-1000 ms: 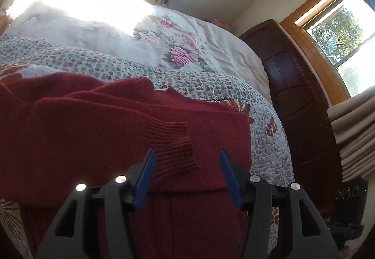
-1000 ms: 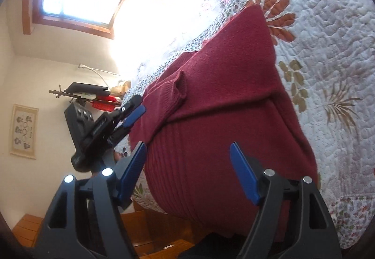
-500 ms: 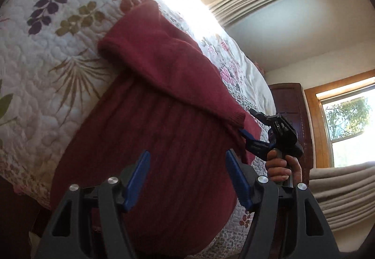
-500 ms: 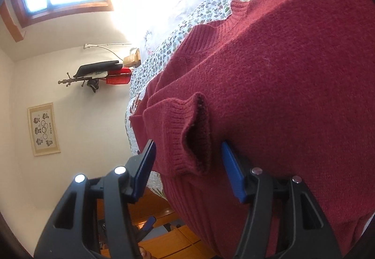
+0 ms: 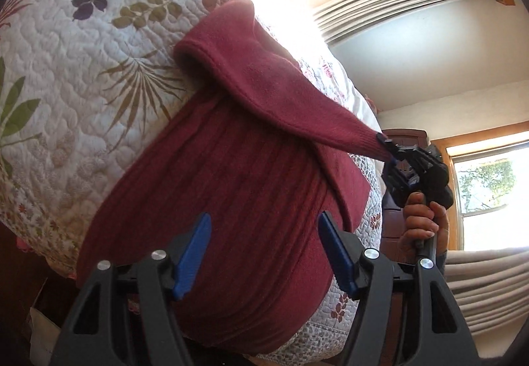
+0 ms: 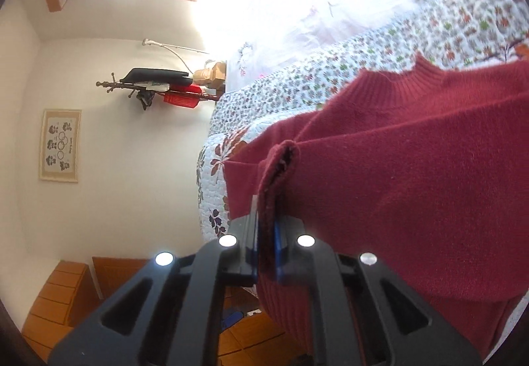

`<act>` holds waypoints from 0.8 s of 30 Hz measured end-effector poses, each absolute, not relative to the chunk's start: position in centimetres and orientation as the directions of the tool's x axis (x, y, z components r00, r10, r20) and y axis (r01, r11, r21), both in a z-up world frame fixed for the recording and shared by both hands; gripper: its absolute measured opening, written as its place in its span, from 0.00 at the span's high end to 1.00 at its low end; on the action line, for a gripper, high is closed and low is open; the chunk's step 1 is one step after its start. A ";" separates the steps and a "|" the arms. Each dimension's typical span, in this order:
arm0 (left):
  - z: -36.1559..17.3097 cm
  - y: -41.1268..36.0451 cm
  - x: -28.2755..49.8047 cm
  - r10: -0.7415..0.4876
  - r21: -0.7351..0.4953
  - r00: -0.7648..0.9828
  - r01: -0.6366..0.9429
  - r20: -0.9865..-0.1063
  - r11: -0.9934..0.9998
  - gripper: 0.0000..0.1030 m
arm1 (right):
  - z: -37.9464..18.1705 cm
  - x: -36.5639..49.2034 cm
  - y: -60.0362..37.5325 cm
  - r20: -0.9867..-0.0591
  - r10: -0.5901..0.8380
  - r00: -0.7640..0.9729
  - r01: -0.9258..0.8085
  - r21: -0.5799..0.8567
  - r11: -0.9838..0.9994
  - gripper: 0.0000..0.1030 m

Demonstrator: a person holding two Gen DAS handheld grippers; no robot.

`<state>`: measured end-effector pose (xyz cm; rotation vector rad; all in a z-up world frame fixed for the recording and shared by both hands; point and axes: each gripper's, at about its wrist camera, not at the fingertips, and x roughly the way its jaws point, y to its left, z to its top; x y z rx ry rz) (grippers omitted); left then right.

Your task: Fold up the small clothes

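A: Starting on the left, the quilt (image 5: pixel 82 68) with its leaf print is covering the bed, and the red sweater (image 5: pixel 231 200) is lying across it, ribbed body hanging over the near edge.

B: And the left claw (image 5: pixel 264 253)?

A: It's hovering over the sweater's lower body, blue fingers (image 5: pixel 193 253) spread wide, gripping nothing.

B: Moving right, that sleeve (image 5: pixel 297 101) is lifting off the body, isn't it?

A: Yes, it's stretching out in a taut line toward the right claw (image 5: pixel 390 151), which is pinching the cuff (image 5: pixel 367 141). A hand (image 5: pixel 420 217) is wrapping around that claw's handle.

B: The right wrist view is confirming it?

A: It is. The right claw (image 6: pixel 266 233) is clenched tight on the cuff (image 6: pixel 277 174), the knit edge squeezed between the fingers and sticking up past them. The rest of the sweater (image 6: pixel 413 184) is filling the right side, collar resting on the quilt (image 6: pixel 363 45).

B: Behind it?

A: A framed picture (image 6: pixel 61 145) is hanging on the wall.
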<state>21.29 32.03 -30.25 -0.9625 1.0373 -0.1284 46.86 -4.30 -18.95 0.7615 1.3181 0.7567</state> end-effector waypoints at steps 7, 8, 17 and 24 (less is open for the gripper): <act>-30.4 30.9 22.2 -0.538 -0.733 0.522 -0.299 -0.662 0.611 0.35 | -10.7 45.7 -9.8 -0.564 0.778 0.278 -0.195 0.759 0.621 0.94; -30.5 30.8 22.3 -0.542 -0.735 0.519 -0.298 -0.661 0.610 0.35 | -10.6 45.5 -11.0 -0.568 0.767 0.297 -0.187 0.753 0.631 0.94; -30.7 29.7 23.6 -0.555 -0.731 0.500 -0.281 -0.665 0.622 0.35 | -18.6 43.8 -20.7 -0.626 0.701 0.343 0.031 0.753 0.657 0.94; -30.8 29.3 24.4 -0.565 -0.727 0.481 -0.272 -0.670 0.631 0.35 | -25.8 43.1 -23.0 -0.661 0.688 0.301 0.148 0.744 0.651 0.94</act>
